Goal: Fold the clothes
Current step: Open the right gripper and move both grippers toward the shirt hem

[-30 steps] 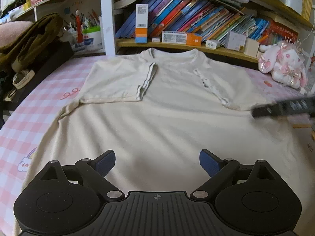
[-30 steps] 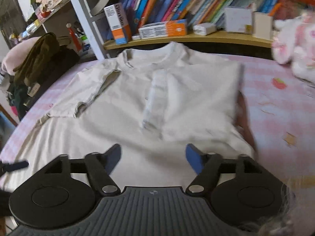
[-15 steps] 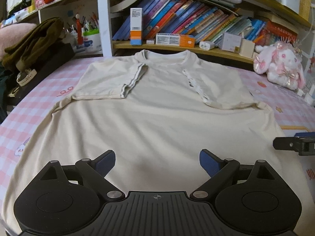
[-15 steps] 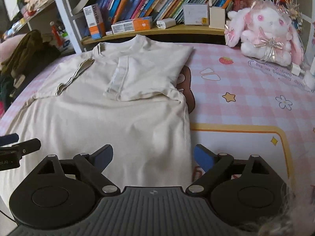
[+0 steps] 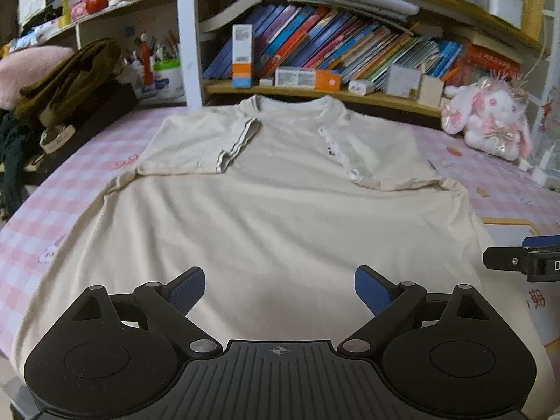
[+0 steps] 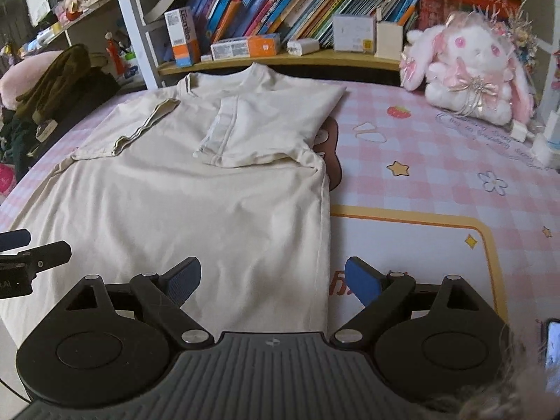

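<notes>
Cream T-shirt (image 5: 280, 217) flat on pink checked cloth (image 6: 437, 161) — sleeves folded inward

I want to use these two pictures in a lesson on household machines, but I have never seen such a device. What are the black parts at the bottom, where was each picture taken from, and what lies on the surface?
There is no robot here: a person holds a two-finger gripper in each hand, and a wide-angle camera on each looks forward along its fingers. One picture comes from the left gripper, the other from the right gripper. The black parts with blue pads are those fingers. Both grippers are open and hold nothing. On the pink checked cloth lies a cream T-shirt, both sleeves already folded inward. Behind stand a bookshelf and a plush rabbit.
</notes>
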Demonstrator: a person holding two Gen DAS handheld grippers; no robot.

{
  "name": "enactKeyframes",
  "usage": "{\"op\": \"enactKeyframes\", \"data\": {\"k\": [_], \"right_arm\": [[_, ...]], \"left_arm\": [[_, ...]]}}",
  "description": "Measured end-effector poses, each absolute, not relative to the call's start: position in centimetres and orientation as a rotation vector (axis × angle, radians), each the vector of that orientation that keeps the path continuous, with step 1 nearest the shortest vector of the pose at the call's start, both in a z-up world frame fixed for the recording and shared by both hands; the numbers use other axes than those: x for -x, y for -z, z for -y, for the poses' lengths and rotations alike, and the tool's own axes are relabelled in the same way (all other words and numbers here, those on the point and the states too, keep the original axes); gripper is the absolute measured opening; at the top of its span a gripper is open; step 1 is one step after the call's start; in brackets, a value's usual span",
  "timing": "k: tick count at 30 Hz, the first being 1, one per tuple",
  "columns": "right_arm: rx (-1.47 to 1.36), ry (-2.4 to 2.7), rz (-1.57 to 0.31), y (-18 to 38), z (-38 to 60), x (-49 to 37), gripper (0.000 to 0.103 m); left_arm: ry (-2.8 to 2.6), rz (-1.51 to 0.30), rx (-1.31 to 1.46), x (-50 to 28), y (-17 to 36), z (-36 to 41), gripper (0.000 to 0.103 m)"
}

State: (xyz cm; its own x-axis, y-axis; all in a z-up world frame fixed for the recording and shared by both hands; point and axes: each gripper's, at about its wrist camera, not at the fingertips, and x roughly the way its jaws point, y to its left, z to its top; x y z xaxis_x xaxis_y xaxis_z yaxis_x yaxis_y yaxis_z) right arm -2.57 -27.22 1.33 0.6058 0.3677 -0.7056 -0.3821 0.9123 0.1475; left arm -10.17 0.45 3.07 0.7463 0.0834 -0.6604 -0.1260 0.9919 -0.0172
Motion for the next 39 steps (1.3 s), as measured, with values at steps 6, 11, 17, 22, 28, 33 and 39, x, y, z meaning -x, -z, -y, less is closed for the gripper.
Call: {"op": "enactKeyframes", "data": {"k": [6,11,17,22,28,33,39], "right_arm": [[0.0,-0.355,-0.781,-2.6,26.3,5.2,0.089],[-0.013,-0.302,-0.75,-3.4,24.3,8.4,0.089],[-0.018,-0.257,-0.723,-3.6,20.7,13.6,0.089],[-0.019,-0.224,-0.717,-3.1,17.8,18.4,0.089],[-0.041,-0.159,-0.736,-2.5,16.6,22.1,0.089],[-0.053,-0.09,-0.748,-2.0,17.1,23.8,0.089],[-0.069,-0.01,-0.771,-1.1,18.3,25.0,0.089]], "left_arm": [[-0.06,-0.7,0.078,11.4,-3.8,-2.7,0.094],[-0.031,-0.676,0.083,14.1,-4.0,-5.8,0.094],[-0.019,-0.666,0.083,18.2,-4.3,-10.2,0.094],[-0.014,-0.672,0.078,20.7,-4.0,-13.2,0.094],[-0.019,-0.682,0.088,22.4,-3.7,-15.8,0.094],[-0.022,-0.698,0.101,23.1,-3.0,-17.1,0.094],[-0.055,-0.708,0.124,23.7,-2.7,-19.0,0.094]]}}
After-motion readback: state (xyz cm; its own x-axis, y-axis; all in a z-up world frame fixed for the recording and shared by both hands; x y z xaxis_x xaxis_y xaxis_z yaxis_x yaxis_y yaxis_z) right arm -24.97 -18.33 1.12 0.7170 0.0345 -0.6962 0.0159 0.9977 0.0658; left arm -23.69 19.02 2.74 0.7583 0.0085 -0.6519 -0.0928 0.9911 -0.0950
